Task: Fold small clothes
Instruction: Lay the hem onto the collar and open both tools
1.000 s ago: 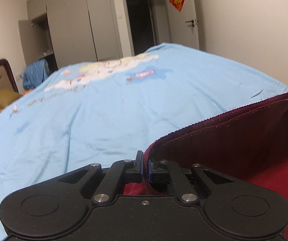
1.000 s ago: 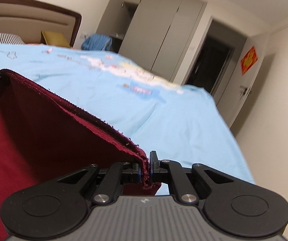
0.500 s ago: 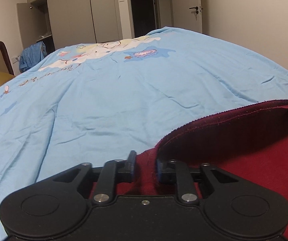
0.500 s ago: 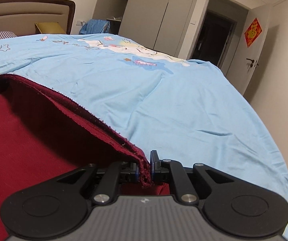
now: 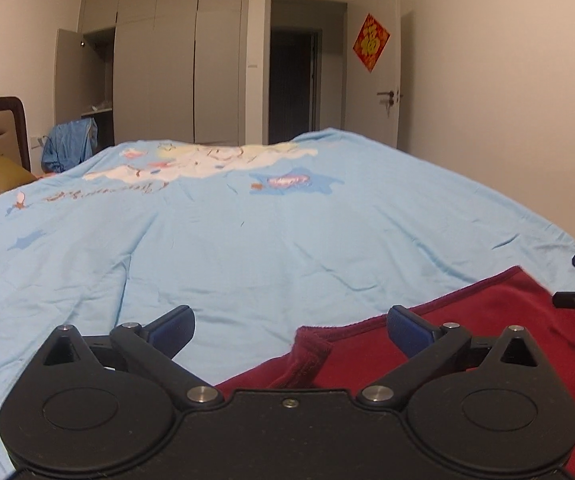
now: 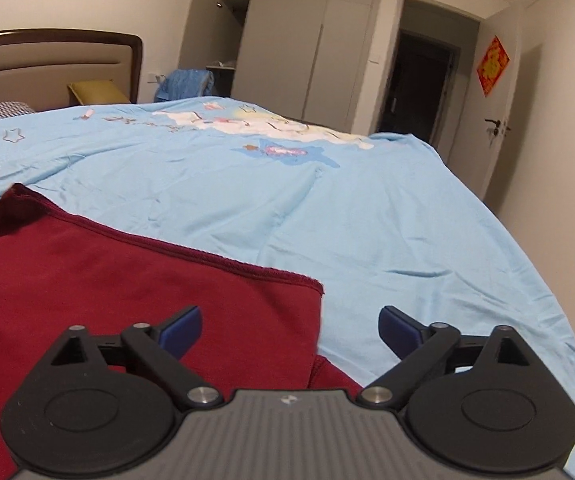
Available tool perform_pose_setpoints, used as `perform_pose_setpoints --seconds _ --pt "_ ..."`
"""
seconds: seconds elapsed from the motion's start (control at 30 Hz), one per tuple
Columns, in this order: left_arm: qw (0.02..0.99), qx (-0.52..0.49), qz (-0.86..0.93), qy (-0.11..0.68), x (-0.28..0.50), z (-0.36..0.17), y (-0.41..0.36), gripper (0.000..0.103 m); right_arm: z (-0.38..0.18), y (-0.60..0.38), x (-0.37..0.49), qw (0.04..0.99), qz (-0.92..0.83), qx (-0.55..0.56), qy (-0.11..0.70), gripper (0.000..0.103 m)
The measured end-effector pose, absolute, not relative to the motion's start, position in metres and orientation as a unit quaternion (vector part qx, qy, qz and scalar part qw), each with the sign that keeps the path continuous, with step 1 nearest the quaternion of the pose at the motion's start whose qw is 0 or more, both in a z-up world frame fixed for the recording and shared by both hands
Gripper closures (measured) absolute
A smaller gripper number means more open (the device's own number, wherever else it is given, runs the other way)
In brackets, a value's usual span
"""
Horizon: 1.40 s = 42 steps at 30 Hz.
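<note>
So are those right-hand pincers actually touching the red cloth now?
Apart. In the right wrist view the right gripper has its jaws spread wide, and the red garment lies flat on the blue bedspread beneath them, with neither blue pad pressing on it.

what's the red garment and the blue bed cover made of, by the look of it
Red garment: looks like a soft matte knit, maybe cotton jersey, given the stitched, slightly fuzzy hem and limp drape. Blue bed cover: seems a thin woven cotton-type sheet, matte, with fine creases and a printed cartoon pattern.
</note>
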<state>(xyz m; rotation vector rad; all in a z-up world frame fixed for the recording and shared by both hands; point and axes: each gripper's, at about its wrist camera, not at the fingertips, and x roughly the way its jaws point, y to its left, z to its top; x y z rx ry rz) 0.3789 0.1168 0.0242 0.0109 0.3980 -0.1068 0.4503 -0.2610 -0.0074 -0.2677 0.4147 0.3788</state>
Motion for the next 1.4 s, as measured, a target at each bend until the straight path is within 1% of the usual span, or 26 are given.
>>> perform_pose_setpoints --seconds 0.03,0.1,0.23,0.37,0.5,0.7,0.9,1.07,1.3,1.4 --pt "0.978 0.004 -0.069 0.196 0.374 0.026 0.115 0.001 -0.005 -0.26 0.446 0.949 0.202 -0.133 0.202 0.0" --pt "0.972 0.004 -0.117 0.204 0.366 0.024 0.106 0.001 0.0 -0.253 0.439 0.935 0.252 -0.138 0.208 0.0" --pt "0.945 0.024 -0.204 0.254 0.371 0.006 0.078 0.001 0.0 -0.228 0.432 0.902 0.334 -0.157 0.224 0.0" --pt "0.937 0.044 -0.206 0.278 0.389 -0.012 0.062 0.001 -0.008 -0.204 0.439 0.89 0.349 -0.178 0.233 0.0" --pt "0.944 -0.024 -0.165 0.285 0.415 -0.022 0.085 0.001 -0.016 -0.203 0.463 0.894 0.343 -0.128 0.257 0.0" --pt "0.946 -0.109 -0.106 0.285 0.447 -0.033 0.122 0.001 -0.041 -0.227 0.502 0.916 0.286 -0.055 0.277 0.0" --pt "0.937 -0.191 -0.084 0.281 0.469 -0.061 0.145 0.001 -0.051 -0.255 0.512 0.921 0.279 0.022 0.272 0.001" --pt "0.944 -0.173 -0.081 0.27 0.469 -0.068 0.138 0.001 -0.056 -0.267 0.512 0.922 0.28 0.058 0.262 0.001" --pt "0.949 -0.142 -0.07 0.272 0.467 -0.07 0.13 0.001 -0.057 -0.25 0.504 0.931 0.258 0.007 0.258 0.001" --pt "0.949 -0.14 -0.069 0.273 0.467 -0.07 0.13 0.001 -0.058 -0.247 0.503 0.931 0.258 0.006 0.257 0.0"
